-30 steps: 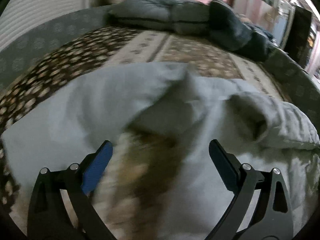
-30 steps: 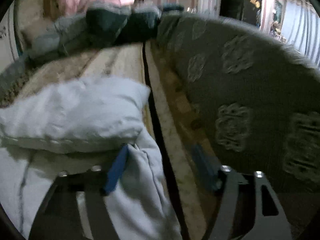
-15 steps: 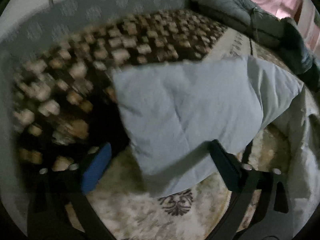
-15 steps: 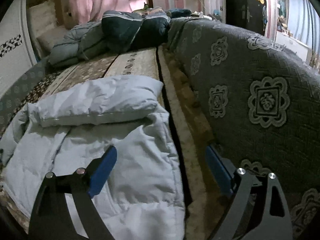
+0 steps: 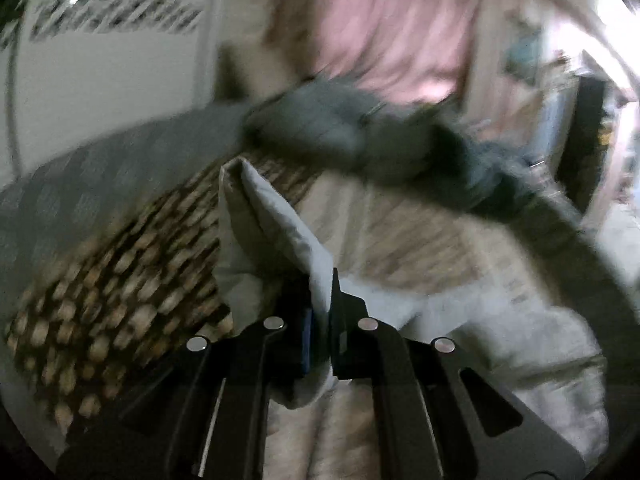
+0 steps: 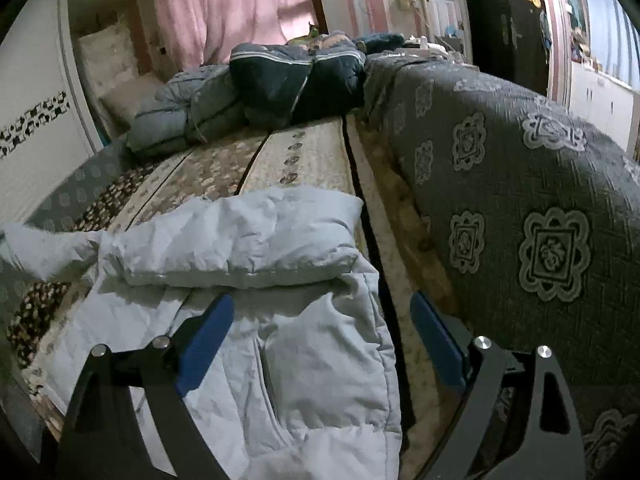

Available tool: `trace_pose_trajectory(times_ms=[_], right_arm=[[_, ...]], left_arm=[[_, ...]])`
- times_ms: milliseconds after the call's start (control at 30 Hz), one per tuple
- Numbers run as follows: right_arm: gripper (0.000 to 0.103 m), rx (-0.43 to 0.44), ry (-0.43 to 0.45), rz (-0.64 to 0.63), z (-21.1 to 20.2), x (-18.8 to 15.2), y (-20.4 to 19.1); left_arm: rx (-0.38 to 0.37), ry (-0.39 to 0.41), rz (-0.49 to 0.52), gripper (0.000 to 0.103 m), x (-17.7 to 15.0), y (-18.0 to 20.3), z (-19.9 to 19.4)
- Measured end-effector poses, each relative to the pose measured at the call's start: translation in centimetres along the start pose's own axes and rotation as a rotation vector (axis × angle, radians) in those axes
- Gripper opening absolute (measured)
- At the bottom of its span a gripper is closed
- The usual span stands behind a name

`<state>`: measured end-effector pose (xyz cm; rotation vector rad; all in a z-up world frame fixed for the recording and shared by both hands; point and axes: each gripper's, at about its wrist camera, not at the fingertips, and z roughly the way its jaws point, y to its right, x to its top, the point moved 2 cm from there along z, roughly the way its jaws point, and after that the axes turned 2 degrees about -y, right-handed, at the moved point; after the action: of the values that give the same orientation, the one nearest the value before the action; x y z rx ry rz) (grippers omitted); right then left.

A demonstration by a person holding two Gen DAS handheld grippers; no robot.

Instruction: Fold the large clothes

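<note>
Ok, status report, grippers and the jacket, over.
Left gripper shut on sleeve of pale blue puffer jacket. Right gripper open, above jacket. Nothing blocking.

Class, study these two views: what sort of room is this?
Probably a bedroom: a bed with a patterned cover, pink curtains behind it, pillows by the wall, and a pale padded jacket spread for folding.

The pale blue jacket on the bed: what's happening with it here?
A person with a handheld gripper in each hand is folding the pale blue puffer jacket spread on the patterned bed cover. The left gripper is shut on one sleeve, which stands up off the bed in a blurred view. The right gripper hangs open over the jacket body, holding nothing. The other sleeve already lies folded across the jacket. A pile of darker coats sits at the far end.
</note>
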<state>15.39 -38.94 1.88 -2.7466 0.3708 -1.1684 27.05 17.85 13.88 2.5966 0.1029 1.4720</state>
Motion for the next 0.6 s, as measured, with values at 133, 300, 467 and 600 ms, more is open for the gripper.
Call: trace_pose_trajectory(times_ms=[133,300,467,600], right_arm=[[0.090,0.026,0.045,0.029,-1.2,0.3,0.5],[0.090,0.046,0.089,0.103,-2.0,0.8,1.7],[0.090,0.061,0.137,0.118,-3.5,2.0,2.2],[0.090,0.034,0.157,0.095,-4.9,2.5,3.0]], left_arm=[[-0.177,0.092,0.092,0.003,4.6,9.8,-5.8],[-0.342,0.080,0.268,0.003,3.9,24.2,-8.8],[-0.407,-0.004,0.352,0.032,-1.3,34.9,-6.0],[-0.366,0.007,0.360,0.088,-4.3,39.5,-3.8]])
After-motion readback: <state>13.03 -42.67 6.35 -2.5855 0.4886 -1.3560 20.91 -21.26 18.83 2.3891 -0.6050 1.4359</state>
